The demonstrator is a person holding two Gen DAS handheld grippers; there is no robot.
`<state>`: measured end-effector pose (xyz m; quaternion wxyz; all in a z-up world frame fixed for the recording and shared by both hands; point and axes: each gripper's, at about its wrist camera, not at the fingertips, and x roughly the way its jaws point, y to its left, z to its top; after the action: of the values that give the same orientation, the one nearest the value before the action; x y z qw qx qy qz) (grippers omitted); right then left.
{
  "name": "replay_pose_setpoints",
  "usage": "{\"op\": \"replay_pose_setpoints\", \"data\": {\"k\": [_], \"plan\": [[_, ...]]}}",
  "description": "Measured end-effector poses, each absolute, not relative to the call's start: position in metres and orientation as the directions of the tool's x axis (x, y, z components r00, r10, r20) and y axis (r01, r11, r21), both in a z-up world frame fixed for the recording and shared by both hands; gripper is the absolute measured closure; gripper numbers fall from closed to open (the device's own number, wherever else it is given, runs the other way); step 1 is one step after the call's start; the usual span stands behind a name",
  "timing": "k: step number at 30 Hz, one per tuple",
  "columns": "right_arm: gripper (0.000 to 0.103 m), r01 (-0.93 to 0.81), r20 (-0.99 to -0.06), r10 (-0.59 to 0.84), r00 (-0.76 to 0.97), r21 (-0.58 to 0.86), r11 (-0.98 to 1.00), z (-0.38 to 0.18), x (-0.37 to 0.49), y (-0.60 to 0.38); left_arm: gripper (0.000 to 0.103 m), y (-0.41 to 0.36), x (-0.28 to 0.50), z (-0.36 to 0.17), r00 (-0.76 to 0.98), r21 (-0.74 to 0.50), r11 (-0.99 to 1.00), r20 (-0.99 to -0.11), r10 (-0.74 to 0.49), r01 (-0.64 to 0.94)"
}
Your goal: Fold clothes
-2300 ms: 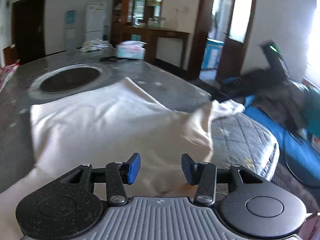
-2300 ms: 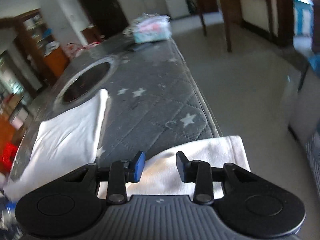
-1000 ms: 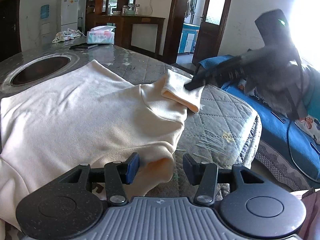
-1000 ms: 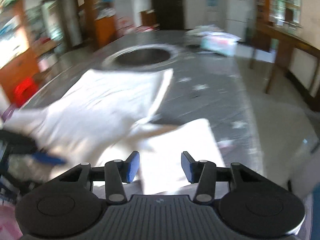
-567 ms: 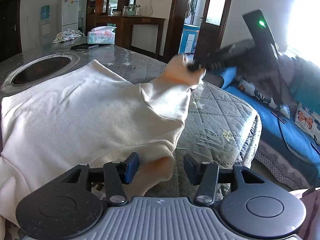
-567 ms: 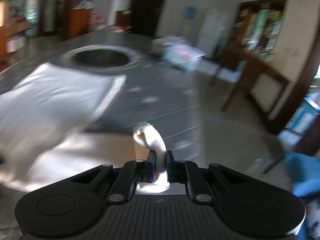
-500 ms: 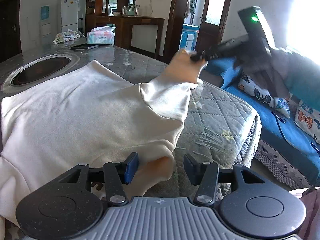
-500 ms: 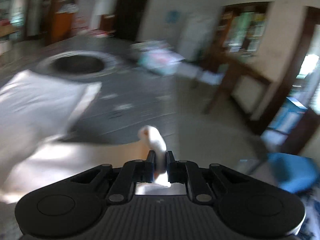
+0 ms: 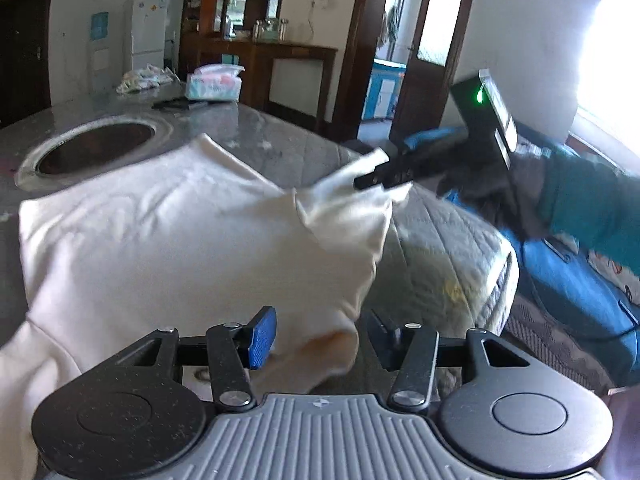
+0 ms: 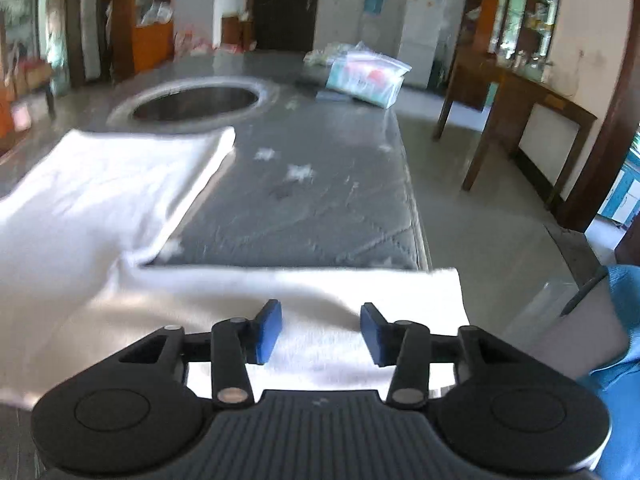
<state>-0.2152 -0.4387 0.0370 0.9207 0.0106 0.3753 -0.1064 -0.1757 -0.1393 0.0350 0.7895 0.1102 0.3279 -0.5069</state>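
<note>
While the fold is not yet made: the cream garment (image 9: 168,232) lies spread on the quilted tabletop (image 10: 304,200), body flat, one sleeve (image 10: 304,296) stretched sideways along the near edge.

Left hand-held gripper (image 9: 320,340): jaws apart, gripping nothing; a bunched corner of the garment sits between the blue pads, probably so that a close would catch it.

Right hand-held gripper (image 10: 320,334): jaws wide in its own view, poised over the sleeve and holding none of it. From the left view it is blurred at the sleeve end, and contact there cannot be told.

Why the sleeve lies so: drawn out straight, it gives a clean line to fold back over the body.

Step in hand: most likely squaring the garment before the first fold.

Round opening (image 10: 196,102): set in the tabletop beyond the garment, apart from it.

Tissue pack (image 10: 366,78): at the far end, well clear.

Risk: soft cloth may slip or bunch if only one layer is pinched.
</note>
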Motion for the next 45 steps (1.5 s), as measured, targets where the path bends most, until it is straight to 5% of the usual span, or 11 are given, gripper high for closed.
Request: {"op": "replay_pose_setpoints", "data": {"k": [12, 18, 32, 37, 40, 42, 45], "plan": [[0.046, 0.205, -0.72, -0.193, 0.667, -0.072, 0.976, 0.034, -0.212, -0.434, 0.046, -0.138, -0.171, 0.02, 0.259, -0.214, 0.496, -0.646, -0.718, 0.842], [0.046, 0.028, -0.698, -0.05, 0.714, -0.042, 0.999, 0.053, -0.208, -0.387, 0.046, -0.084, -0.168, 0.037, 0.418, -0.22, 0.637, -0.592, -0.689, 0.739], [0.041, -0.4, -0.722, 0.263, 0.64, -0.02, 0.916, 0.049, -0.19, -0.251, 0.038, 0.068, -0.12, 0.03, 0.765, -0.035, 0.993, -0.635, -0.109, 0.112], [0.041, -0.455, -0.724, 0.321, 0.611, 0.011, 0.891, 0.043, -0.185, -0.225, 0.037, 0.089, -0.106, 0.017, 0.755, -0.005, 0.999, -0.654, -0.031, 0.037], [0.041, -0.48, -0.73, 0.343, 0.591, 0.024, 0.877, 0.037, -0.184, -0.213, 0.042, 0.093, -0.103, 0.009, 0.745, -0.008, 0.999, -0.666, -0.041, 0.048], [0.041, -0.489, -0.73, 0.35, 0.588, 0.024, 0.872, 0.037, -0.184, -0.209, 0.066, 0.092, -0.103, 0.008, 0.756, -0.005, 0.997, -0.651, -0.061, 0.076], [0.041, -0.504, -0.723, 0.359, 0.59, 0.017, 0.864, 0.038, -0.184, -0.204, 0.086, 0.091, -0.097, 0.009, 0.757, -0.024, 0.995, -0.647, -0.092, 0.1]]}}
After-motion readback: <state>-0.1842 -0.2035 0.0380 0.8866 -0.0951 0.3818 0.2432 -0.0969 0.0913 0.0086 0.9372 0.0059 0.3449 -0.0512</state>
